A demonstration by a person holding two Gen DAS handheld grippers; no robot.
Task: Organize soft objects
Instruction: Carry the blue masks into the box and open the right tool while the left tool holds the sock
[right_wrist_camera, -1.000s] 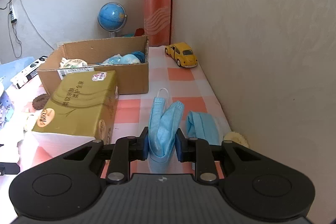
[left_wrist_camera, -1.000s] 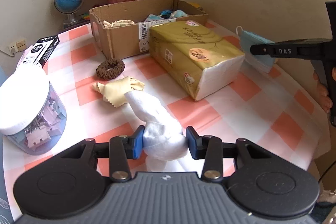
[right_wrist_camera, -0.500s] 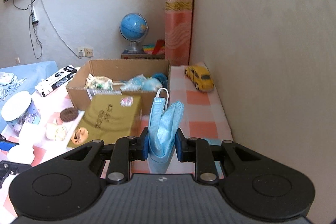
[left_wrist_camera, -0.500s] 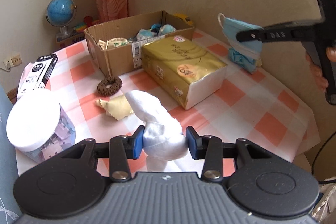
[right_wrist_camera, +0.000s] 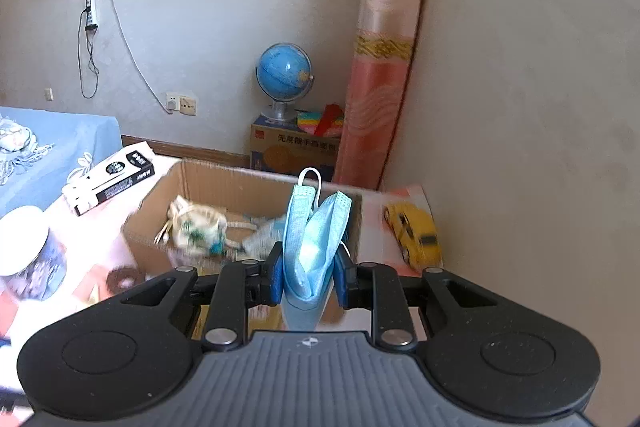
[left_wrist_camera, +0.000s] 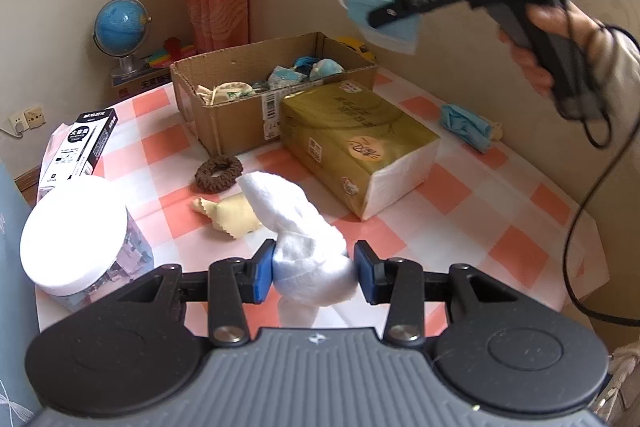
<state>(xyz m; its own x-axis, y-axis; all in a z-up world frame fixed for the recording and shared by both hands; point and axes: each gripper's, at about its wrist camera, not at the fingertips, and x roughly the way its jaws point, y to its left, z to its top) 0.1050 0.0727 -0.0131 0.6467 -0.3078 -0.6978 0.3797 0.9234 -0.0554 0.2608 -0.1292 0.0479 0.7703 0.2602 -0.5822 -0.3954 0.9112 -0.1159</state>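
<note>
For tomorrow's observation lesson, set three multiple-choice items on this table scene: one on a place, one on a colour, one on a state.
1. Where does the hair tie lie?
A. In the box
B. On the tablecloth before the box
C. On the tissue pack

2. What colour is the toy car?
A. Yellow
B. Red
C. Green

3. What is the state of the right gripper?
A. Open, empty
B. Shut on a mask
C. Shut on a white cloth

Key:
1 B: the tie rests on the cloth, in front of the box.
2 A: its body is yellow.
3 B: its pads press the blue mask.
</note>
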